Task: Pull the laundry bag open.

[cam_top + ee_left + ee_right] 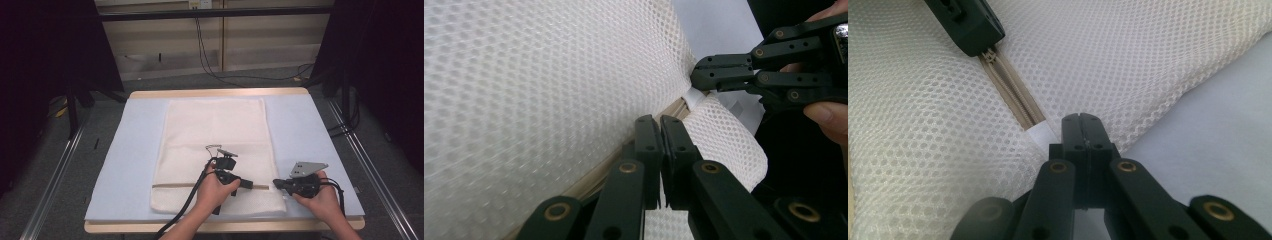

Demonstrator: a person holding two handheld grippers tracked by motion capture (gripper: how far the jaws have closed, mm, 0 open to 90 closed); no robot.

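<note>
Both grippers clamp the mesh laundry bag (215,145): left gripper (660,131) on the zipper (1015,102), right gripper (1087,131) pinching its end tab at lower centre; next, likely pulling the zipper along.

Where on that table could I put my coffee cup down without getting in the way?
Bare strips of the pale blue table mat lie left of the white mesh laundry bag, and right of it toward the far corner. The near edge is crowded: the left gripper and right gripper both work at the bag's beige zipper there.
</note>
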